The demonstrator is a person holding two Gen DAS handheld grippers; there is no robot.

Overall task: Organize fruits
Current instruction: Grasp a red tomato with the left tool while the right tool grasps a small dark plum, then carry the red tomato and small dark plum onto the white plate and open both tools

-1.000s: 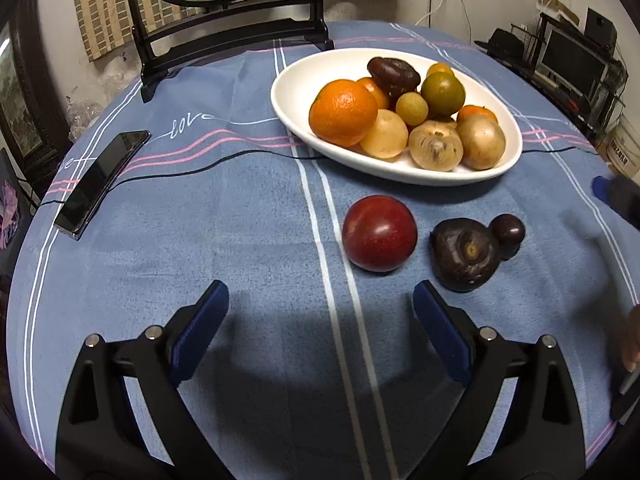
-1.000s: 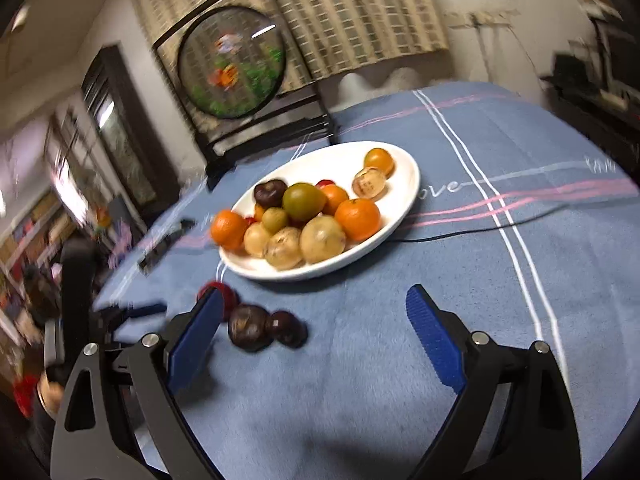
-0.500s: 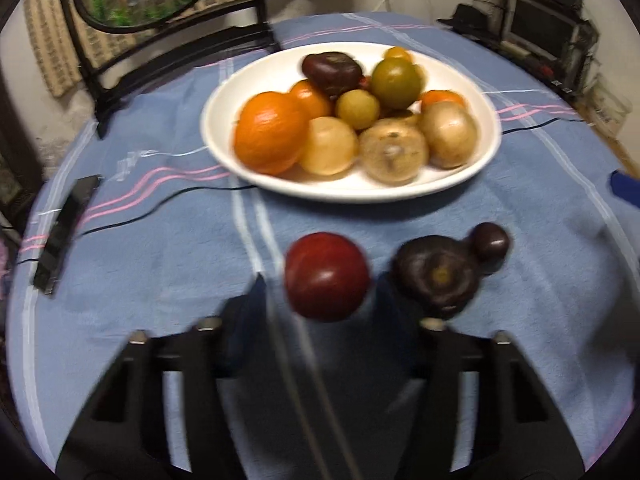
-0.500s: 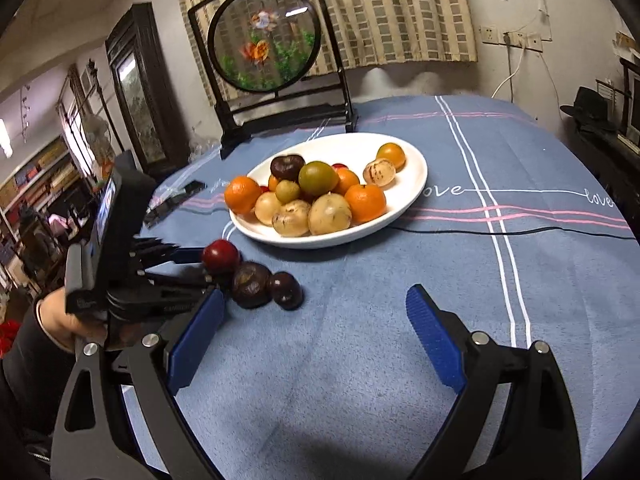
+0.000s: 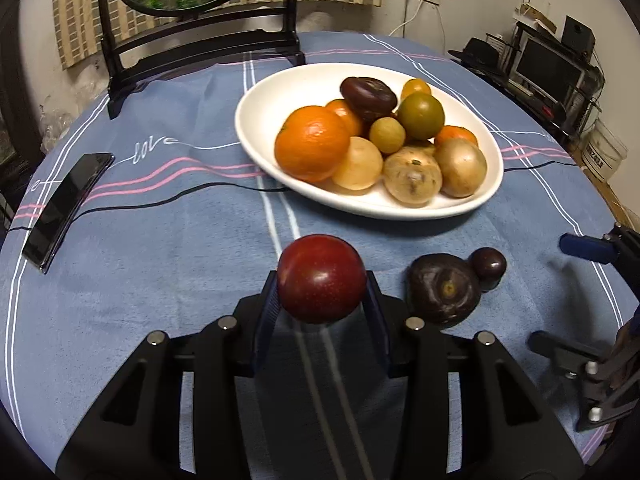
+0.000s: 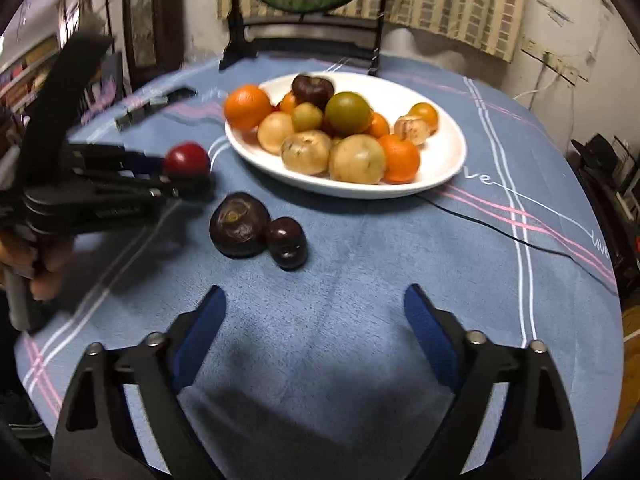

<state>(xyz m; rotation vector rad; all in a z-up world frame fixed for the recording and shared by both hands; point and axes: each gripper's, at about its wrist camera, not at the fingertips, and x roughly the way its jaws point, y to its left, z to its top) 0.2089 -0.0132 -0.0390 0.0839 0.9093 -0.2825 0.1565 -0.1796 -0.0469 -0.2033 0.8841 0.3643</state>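
My left gripper point(image 5: 322, 300) is shut on a red round fruit point(image 5: 321, 278) and holds it just above the blue cloth; the fruit also shows in the right wrist view point(image 6: 187, 159). A large dark purple fruit point(image 5: 444, 294) and a small dark one point(image 5: 488, 263) lie on the cloth to its right, touching each other. They show in the right wrist view too, the large one point(image 6: 239, 225) and the small one point(image 6: 287, 243). A white oval plate point(image 5: 268, 108) behind holds several fruits. My right gripper point(image 6: 314, 320) is open and empty, short of the two dark fruits.
A black phone point(image 5: 66, 210) lies at the cloth's left, with a black cable point(image 5: 200, 192) running across to the plate. A black-framed round screen point(image 5: 200, 36) stands at the table's back. The right gripper's blue tip point(image 5: 588, 248) shows at the right edge.
My left gripper has moved forward, closed on the red fruit and lifted it slightly. The right gripper has swung to face the two dark fruits.
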